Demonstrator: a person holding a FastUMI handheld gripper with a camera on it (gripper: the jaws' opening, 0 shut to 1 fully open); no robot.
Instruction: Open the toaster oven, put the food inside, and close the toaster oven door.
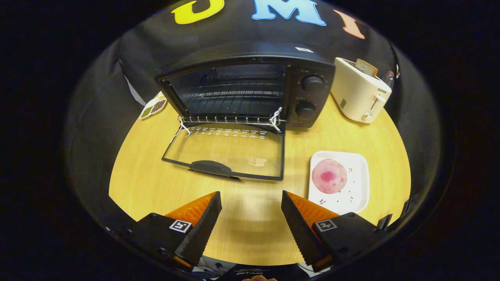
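A round wooden table (136,175) carries everything. At its back stands a black toaster oven (250,89), and the glass door (230,154) of it lies folded down flat over the wood. To the right of the oven stands a white toaster (359,95) with a slice of bread (366,67) in its slot. In front of it lies a white tray (359,183) with a pink round food (329,176). Left of the oven lies a small dish (153,106) with compartments. The gripper (251,205) hangs over the near edge, fingers wide apart, nothing between them.

Bare table (250,218) before lowered door (230,156)
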